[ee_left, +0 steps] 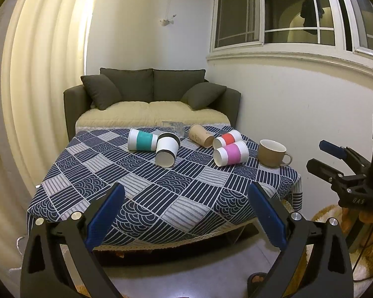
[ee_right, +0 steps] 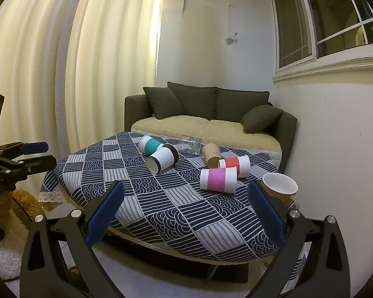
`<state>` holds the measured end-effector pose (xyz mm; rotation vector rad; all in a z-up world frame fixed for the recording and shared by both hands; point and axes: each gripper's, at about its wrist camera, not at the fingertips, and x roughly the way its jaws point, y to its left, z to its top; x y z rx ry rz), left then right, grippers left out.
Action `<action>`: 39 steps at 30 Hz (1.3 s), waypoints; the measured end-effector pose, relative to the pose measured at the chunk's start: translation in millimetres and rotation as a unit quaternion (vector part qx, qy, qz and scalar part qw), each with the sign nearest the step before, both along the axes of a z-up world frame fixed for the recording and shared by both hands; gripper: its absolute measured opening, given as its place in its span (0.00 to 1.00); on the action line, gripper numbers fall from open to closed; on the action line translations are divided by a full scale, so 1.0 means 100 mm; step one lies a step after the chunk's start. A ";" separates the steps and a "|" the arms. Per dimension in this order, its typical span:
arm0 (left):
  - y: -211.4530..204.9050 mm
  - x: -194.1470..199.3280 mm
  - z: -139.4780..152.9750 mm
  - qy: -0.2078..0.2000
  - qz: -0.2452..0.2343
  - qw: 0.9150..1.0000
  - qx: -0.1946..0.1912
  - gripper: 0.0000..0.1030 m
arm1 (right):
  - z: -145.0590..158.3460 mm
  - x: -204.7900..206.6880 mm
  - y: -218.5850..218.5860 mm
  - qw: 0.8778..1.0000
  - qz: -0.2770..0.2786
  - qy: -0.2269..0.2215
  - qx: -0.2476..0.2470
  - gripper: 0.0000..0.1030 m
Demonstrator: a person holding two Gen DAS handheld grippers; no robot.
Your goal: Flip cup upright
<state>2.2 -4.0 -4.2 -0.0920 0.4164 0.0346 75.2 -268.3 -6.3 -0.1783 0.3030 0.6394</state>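
Several paper cups lie on their sides at the far part of the table (ee_left: pixel 136 198): a teal-banded cup (ee_left: pixel 143 140) (ee_right: pixel 150 144), a black-rimmed white cup (ee_left: pixel 167 149) (ee_right: pixel 163 159), a plain brown cup (ee_left: pixel 201 135) (ee_right: pixel 210 154), a red-banded cup (ee_left: pixel 227 139) (ee_right: pixel 235 164) and a pink-banded cup (ee_left: pixel 231 153) (ee_right: pixel 218 180). A brown mug (ee_left: pixel 272 153) (ee_right: pixel 281 186) stands upright at the right. My left gripper (ee_left: pixel 186 198) (ee_right: pixel 34 154) is open and empty in front of the near table edge. My right gripper (ee_right: pixel 185 197) (ee_left: pixel 323 155) is open and empty, right of the left one.
A clear glass (ee_left: pixel 173 127) (ee_right: pixel 189 145) lies at the table's far edge. A dark sofa (ee_left: pixel 151 92) with cushions stands behind the table. A wall and window are on the right, a curtain on the left. A fluffy rug (ee_right: pixel 24 201) lies on the floor.
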 end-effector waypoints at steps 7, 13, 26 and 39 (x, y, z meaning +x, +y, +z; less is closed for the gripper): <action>0.02 0.00 0.00 -0.001 0.003 1.000 -0.003 0.94 | -0.01 0.01 0.00 1.000 0.000 0.002 0.001 0.95; 0.02 -0.01 0.01 -0.001 0.002 1.000 -0.003 0.94 | -0.02 0.00 0.02 1.000 0.003 0.001 -0.001 0.95; 0.01 0.00 0.00 0.000 0.002 1.000 -0.003 0.94 | -0.02 0.00 0.04 1.000 0.003 0.005 -0.005 0.95; 0.01 0.02 -0.01 0.009 0.004 1.000 0.000 0.94 | 0.00 0.01 0.05 1.000 0.005 0.006 -0.007 0.95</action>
